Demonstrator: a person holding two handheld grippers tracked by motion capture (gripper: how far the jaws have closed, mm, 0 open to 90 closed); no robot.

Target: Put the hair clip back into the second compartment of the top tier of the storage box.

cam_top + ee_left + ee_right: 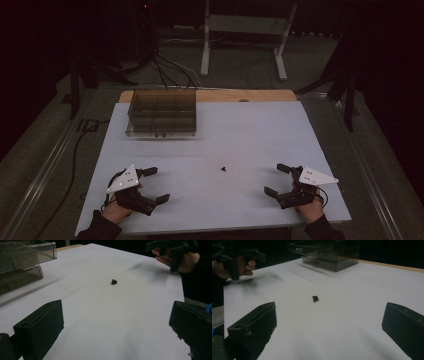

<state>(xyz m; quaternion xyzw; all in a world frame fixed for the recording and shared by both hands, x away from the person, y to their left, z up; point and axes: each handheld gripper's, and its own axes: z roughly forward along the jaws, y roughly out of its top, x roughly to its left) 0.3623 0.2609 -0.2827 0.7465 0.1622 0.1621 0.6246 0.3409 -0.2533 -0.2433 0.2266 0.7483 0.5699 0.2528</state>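
A small black part lies on the white table sheet between the two hands; it also shows as the small black part and the small black part. My left gripper rests near the front left edge, jaws wide apart, nothing between them. My right gripper rests near the front right edge, jaws equally spread and empty. Both point inward toward the part, well short of it. A smoky clear compartment box stands at the back left of the sheet.
The compartment box appears as the box in the right gripper view. A wooden table edge runs behind the sheet. Cables and a white stand frame lie on the dark floor beyond.
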